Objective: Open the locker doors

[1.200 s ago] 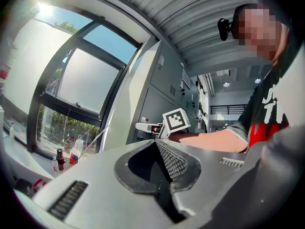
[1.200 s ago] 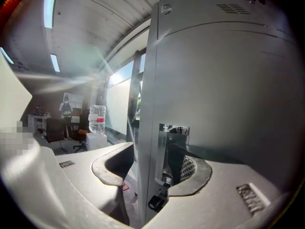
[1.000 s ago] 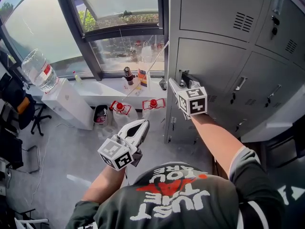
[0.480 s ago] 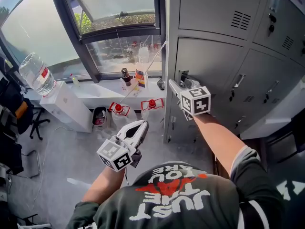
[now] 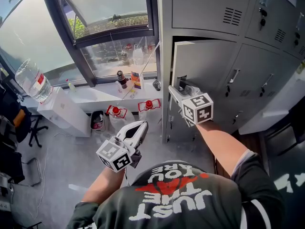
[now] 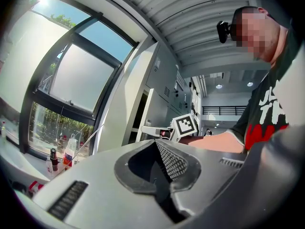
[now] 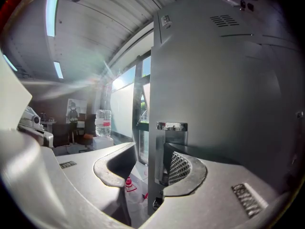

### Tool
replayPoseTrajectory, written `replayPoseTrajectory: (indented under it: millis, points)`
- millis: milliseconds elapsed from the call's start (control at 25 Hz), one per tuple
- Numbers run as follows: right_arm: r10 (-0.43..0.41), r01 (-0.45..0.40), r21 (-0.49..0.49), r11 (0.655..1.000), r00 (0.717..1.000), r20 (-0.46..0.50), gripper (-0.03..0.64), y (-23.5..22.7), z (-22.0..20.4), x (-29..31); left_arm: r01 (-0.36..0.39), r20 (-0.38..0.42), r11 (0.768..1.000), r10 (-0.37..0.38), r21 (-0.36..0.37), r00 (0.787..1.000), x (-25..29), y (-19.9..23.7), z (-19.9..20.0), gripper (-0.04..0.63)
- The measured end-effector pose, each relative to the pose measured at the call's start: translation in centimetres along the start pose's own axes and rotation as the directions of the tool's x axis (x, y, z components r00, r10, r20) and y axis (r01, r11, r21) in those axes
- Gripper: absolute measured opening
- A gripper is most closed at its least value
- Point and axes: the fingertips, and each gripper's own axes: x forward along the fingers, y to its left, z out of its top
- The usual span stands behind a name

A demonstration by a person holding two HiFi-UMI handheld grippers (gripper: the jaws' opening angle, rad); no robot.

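The grey locker door (image 5: 209, 63) in the middle row stands ajar, with a dark gap along its top and left edge. Its metal handle (image 5: 183, 83) lies between the jaws of my right gripper (image 5: 179, 90). In the right gripper view the handle plate (image 7: 164, 142) sits against the right pad (image 7: 181, 168), while the left jaw stands apart from it. My right gripper (image 7: 147, 171) is closing around the handle. My left gripper (image 5: 141, 125) hangs low over the floor, left of the lockers, shut and empty (image 6: 162, 151).
More shut locker doors (image 5: 259, 63) lie to the right and one above (image 5: 209, 8). A window sill (image 5: 102, 92) with bottles runs left of the lockers. Two red-capped jugs (image 5: 116, 111) and a water dispenser (image 5: 62, 109) stand on the floor.
The locker door has swung out from flush to ajar. My right gripper has come back toward me with the handle between its jaws. The left gripper has barely moved.
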Motion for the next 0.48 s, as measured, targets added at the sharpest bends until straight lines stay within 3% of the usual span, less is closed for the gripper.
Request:
replayPoseTrajectory:
  millis: [480]
  points:
    - [-0.064, 0.064, -0.013, 0.998, 0.998, 0.027, 0.144, 1.0, -1.1, -7.1, 0.084, -0.019, 0.996, -0.084, -0.001, 0.996, 0.6, -2.1, -0.6, -0.002]
